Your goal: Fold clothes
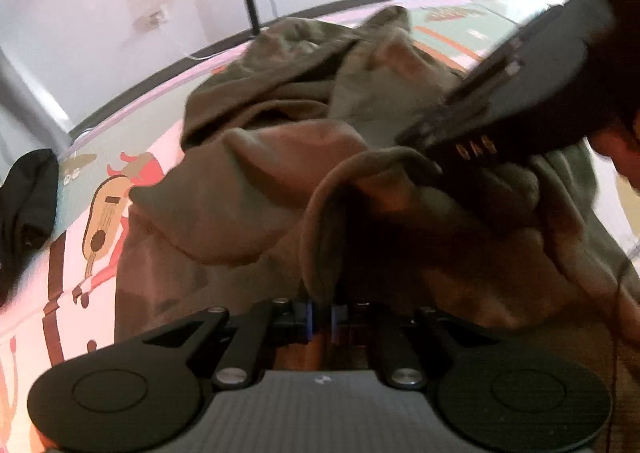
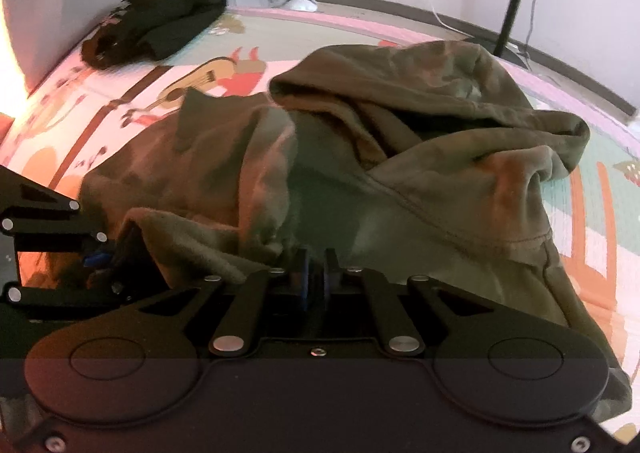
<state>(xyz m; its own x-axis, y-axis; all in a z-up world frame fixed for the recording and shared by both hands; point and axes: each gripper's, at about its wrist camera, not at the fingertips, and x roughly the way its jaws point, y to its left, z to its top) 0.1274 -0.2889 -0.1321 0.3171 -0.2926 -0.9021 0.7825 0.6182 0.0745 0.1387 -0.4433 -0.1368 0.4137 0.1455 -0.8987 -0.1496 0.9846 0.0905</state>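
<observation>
A crumpled olive-green fleece hoodie (image 2: 400,157) lies heaped on a pastel play mat printed with guitars and cartoon figures (image 2: 192,65), which covers the floor up to white walls with a dark baseboard. A bundled black garment (image 2: 156,27) sits at the mat's far corner (beside a grey curtain). The left tool (image 1: 322,313) and right tool (image 2: 316,273) each pinch a hoodie fold.
</observation>
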